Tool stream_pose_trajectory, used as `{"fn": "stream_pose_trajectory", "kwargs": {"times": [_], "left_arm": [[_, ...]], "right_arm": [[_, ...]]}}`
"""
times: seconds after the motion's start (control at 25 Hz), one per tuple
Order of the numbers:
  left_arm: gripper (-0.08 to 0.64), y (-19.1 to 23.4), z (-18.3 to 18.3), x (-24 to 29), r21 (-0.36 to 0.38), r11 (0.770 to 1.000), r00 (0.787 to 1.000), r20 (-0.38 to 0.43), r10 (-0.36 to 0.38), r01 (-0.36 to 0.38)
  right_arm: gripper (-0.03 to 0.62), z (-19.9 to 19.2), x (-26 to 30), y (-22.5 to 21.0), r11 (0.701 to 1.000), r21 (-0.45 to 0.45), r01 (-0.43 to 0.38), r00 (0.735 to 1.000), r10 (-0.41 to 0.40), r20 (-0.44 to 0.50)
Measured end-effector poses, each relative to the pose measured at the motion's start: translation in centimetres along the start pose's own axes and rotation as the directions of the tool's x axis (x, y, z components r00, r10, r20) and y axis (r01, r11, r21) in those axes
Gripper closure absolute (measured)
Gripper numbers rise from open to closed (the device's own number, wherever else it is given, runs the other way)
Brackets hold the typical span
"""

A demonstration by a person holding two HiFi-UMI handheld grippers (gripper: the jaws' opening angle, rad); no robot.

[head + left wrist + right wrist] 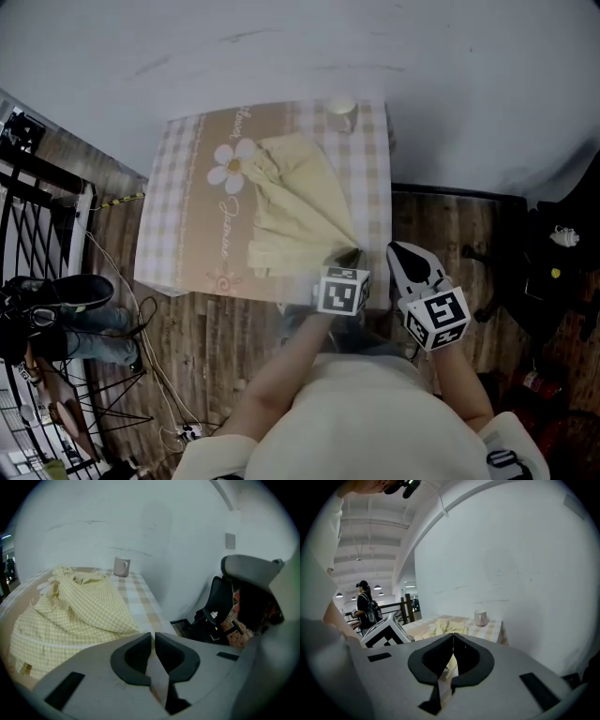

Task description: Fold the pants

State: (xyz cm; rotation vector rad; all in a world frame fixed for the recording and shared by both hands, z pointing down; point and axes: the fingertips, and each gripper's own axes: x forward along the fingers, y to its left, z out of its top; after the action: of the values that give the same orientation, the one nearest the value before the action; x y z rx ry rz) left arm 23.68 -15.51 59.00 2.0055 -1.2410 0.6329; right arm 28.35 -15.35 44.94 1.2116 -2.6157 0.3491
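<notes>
Left claw (352,253), tilted downward, pinches pants (295,202) near corner.

Light is soft, even and slightly cool, brightest on the white wall (375,47); shadows are faint and soft-edged. The head view bows strongly toward its edges, and its lower left corner is dim. Both gripper views are round fisheye pictures ringed in black. In the left gripper view the yellow pants (70,606) are fairly sharp, while the near fingers (133,656) look soft. In the right gripper view, ceiling lamps (377,587) glow as small glaring spots in a dimmer hall.
</notes>
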Motion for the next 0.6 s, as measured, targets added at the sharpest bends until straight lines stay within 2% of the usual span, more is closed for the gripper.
{"fn": "stream_pose_trajectory", "kwargs": {"times": [0.24, 0.6], "left_arm": [[0.534, -0.5, -1.1, 1.0, -0.013, 1.0, 0.999, -0.044, -0.015, 0.014], [0.534, -1.1, -1.5, 1.3, 0.012, 1.0, 0.998, -0.066, -0.005, 0.006]], "right_arm": [[0.592, -0.4, -1.2, -0.8, 0.999, 0.018, 0.034, 0.999, -0.034, -0.003], [0.592, -0.2, -1.7, -1.0, 1.0, 0.007, 0.03, 1.0, -0.03, -0.002]]}}
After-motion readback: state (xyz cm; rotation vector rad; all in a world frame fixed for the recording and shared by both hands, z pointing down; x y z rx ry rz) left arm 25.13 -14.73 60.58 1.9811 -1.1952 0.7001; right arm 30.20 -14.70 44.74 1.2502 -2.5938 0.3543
